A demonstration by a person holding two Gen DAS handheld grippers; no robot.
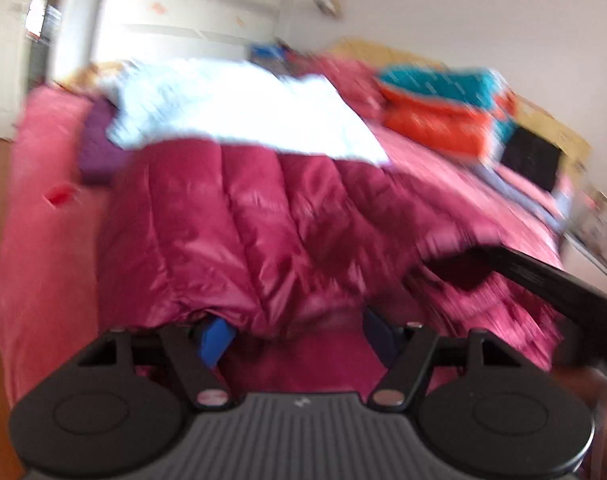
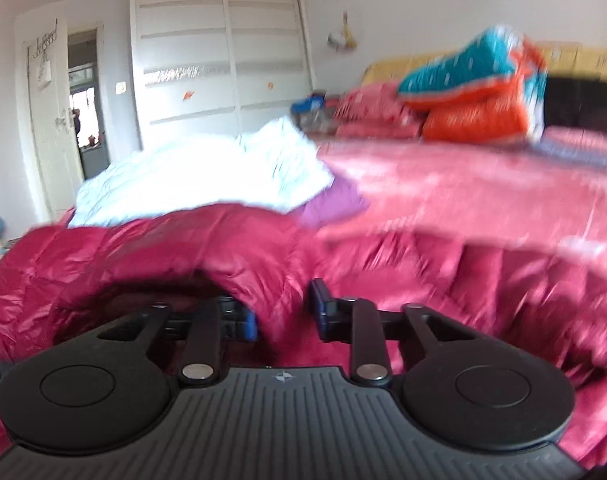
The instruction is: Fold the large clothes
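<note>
A shiny crimson quilted down jacket [image 1: 239, 224] lies bunched across the near part of a bed covered with a pink bedspread [image 1: 43, 208]. The left claw [image 1: 295, 332] has its blue-padded fingers [image 1: 217, 338] set apart, with a fold of the jacket's hem bulging between them; the blur keeps me from telling whether the pads press the cloth. The right claw [image 2: 283, 316] stands likewise with a ridge of the same jacket [image 2: 143, 248] passing between its blue pads [image 2: 249, 324], the fingers closer together and apparently pinching the fabric. In the left view the other tool's black bar [image 1: 543, 276] reaches in from the right over the jacket. Beyond the jacket lies a white quilted garment [image 2: 207, 176] with a purple cloth [image 2: 335, 204] just beside it. At the far end of the bed sits a stack of teal and orange bedding [image 2: 475, 92]. A white wardrobe [image 2: 223, 40] stands behind.
</note>
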